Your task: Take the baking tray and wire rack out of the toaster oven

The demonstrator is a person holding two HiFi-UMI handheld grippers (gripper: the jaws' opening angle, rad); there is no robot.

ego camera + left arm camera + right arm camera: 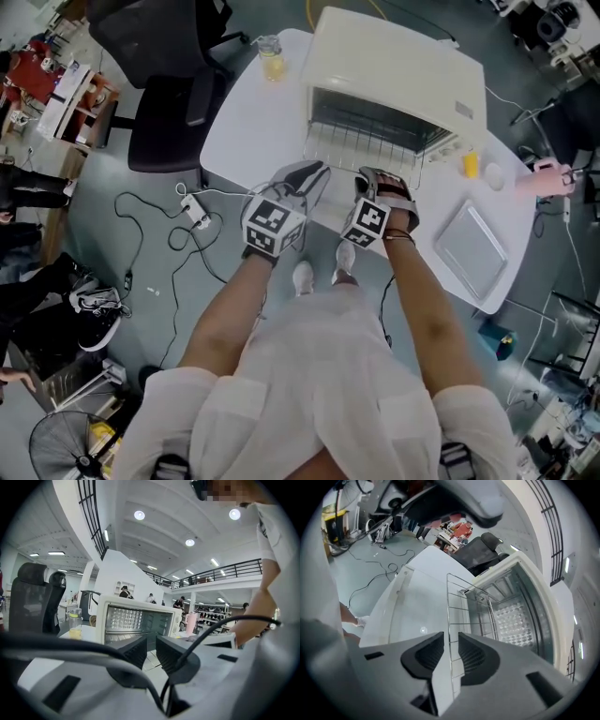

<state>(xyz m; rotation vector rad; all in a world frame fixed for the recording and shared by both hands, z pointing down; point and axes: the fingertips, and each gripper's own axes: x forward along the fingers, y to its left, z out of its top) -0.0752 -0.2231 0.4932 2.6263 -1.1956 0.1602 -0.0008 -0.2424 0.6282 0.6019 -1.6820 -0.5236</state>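
Toaster oven [403,66]: door down, mouth facing the person.
Baking tray [472,246]: already out, flat on the table [248,127] just right of the oven.
Wire rack [370,142]: half drawn out of the oven's mouth, over its door.
Right gripper [450,641]: jaws parted, the rack's front wire between them, not pinched.
Left gripper [151,644]: jaws parted, empty, in front of the oven.
Risk: unclamped, the rack could tip off the door, or jam skewed in the oven if pulled by one side.

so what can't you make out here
- Right gripper view: silver wire rack's near edge, behind the right claw.
- Left gripper view: white toaster oven's lower interior, behind the left claw.
- Head view: both claws' tips, under their marker cubes.
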